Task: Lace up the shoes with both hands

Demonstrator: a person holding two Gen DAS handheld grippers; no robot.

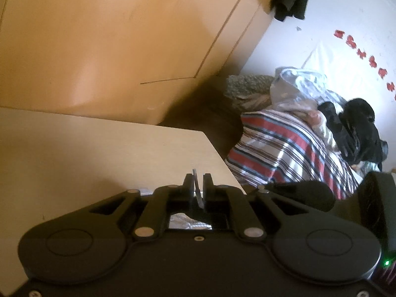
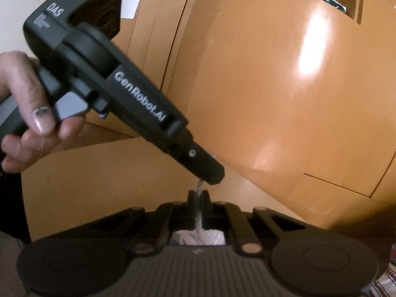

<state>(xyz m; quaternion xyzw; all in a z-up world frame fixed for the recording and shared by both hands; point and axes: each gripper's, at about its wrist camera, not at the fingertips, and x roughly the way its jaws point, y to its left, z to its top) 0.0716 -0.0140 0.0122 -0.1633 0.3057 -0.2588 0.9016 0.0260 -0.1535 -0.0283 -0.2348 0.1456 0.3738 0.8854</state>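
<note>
Right gripper (image 2: 198, 195): black fingers closed on a grey-white woven shoelace (image 2: 199, 212) that runs lengthwise between the pads. Just beyond those fingertips, the same shoelace rises into the tip of the left gripper (image 2: 210, 177), which reaches in from the upper left and is gripped by a person's hand (image 2: 29, 109).

In the left wrist view, the left gripper (image 1: 197, 179) likewise stands closed, with a thin pale strip of shoelace (image 1: 197, 188) pinched between its pads.

Relative to the shoelace, the two grippers hold it at points just beside each other, the right lower, the left above. The lace's long axis runs from the shoe upward along the right fingers.

The white mesh shoe (image 2: 198, 238) lies directly below the lace, glimpsed only through the gap in the right gripper's body. It rests over the pale wooden tabletop (image 1: 99, 148); its eyelets are hidden.

Judgement: the right gripper is nearer the shoe, so any pull would likely tension the lace away from it.
</note>
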